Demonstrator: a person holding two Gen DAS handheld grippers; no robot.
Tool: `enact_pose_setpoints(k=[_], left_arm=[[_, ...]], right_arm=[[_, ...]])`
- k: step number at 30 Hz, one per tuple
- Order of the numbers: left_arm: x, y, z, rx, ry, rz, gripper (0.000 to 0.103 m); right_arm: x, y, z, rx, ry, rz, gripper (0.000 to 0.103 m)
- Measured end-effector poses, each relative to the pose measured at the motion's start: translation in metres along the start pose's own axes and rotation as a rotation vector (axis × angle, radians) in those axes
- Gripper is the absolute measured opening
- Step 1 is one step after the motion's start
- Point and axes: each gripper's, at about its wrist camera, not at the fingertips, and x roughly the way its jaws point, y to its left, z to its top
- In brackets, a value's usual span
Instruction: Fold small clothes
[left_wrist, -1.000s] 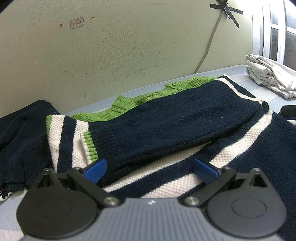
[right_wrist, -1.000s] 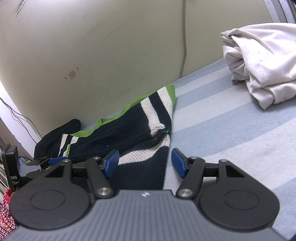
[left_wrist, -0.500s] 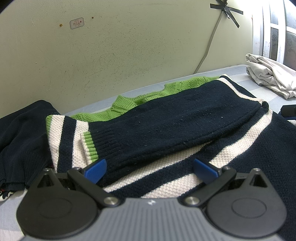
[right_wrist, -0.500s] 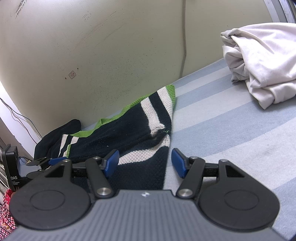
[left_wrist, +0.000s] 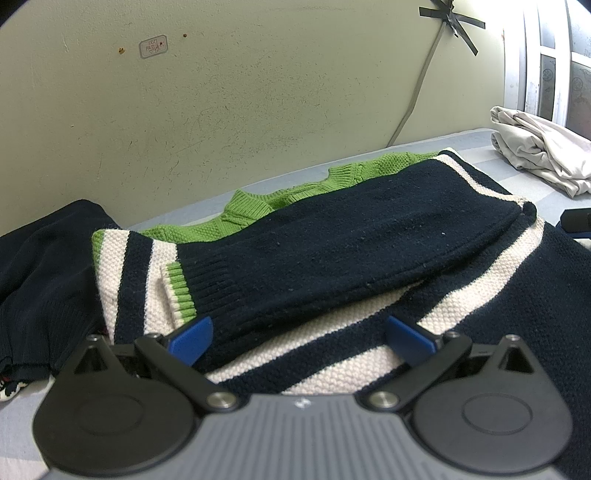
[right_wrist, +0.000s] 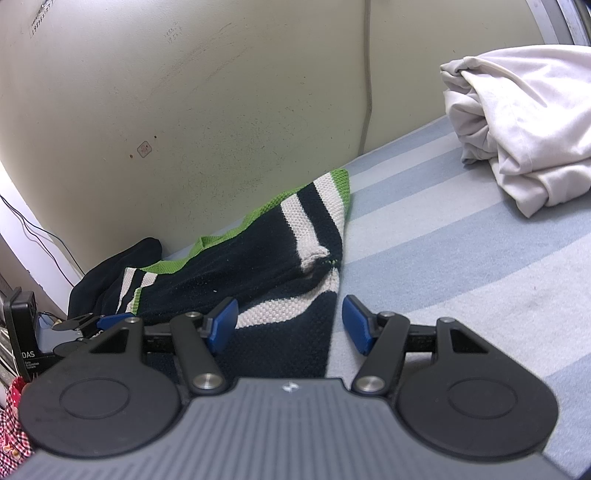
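Two grippers, both with jaws spread and nothing pinched.

Left gripper (left_wrist: 301, 334): blue pads wide apart, resting low over the striped sweater (left_wrist: 369, 251). Between the jaws lies the cream-and-navy banded body of the knit; just ahead of them a navy sleeve (left_wrist: 332, 266) is folded across it, its green-edged cuff near the left pad. The green collar (left_wrist: 251, 208) shows beyond the sleeve. A dark garment (left_wrist: 40, 273) lies left of the jaws, a pale bundle of cloth (left_wrist: 535, 155) far to their right.

Right gripper (right_wrist: 288, 325): jaws apart, straddling the sweater's right edge (right_wrist: 295, 321); the left pad sits over navy knit, the right pad over the blue-striped bedsheet (right_wrist: 461, 251). The sweater stretches ahead and left of the jaws toward the wall (right_wrist: 221, 110). The pale bundle sits ahead to the right, well apart.
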Motion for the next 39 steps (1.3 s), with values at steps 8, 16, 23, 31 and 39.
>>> enact_pose_setpoints(k=[8,16,23,31,39], left_arm=[[0.0000,-0.0001,0.0000,0.000,0.000,0.000,0.103],[0.0000,0.0006,0.0002,-0.001,0.000,-0.001,0.103],[0.0005,0.0017,0.0005,-0.002,0.001,-0.002,0.103],[0.0014,0.0033,0.0007,0.000,0.000,-0.002,0.103],[0.0014,0.0028,0.0006,0.000,0.001,-0.001,0.103]], right_arm=[[0.0000,0.0000,0.0001,0.000,0.000,0.000,0.065],[0.0000,0.0001,0.0000,0.000,0.000,0.000,0.065],[0.0001,-0.0001,0.0001,0.000,0.000,0.000,0.065],[0.0003,-0.0004,0.0000,0.000,0.000,0.000,0.065],[0.0004,-0.0004,0.0000,0.001,0.000,0.000,0.065]])
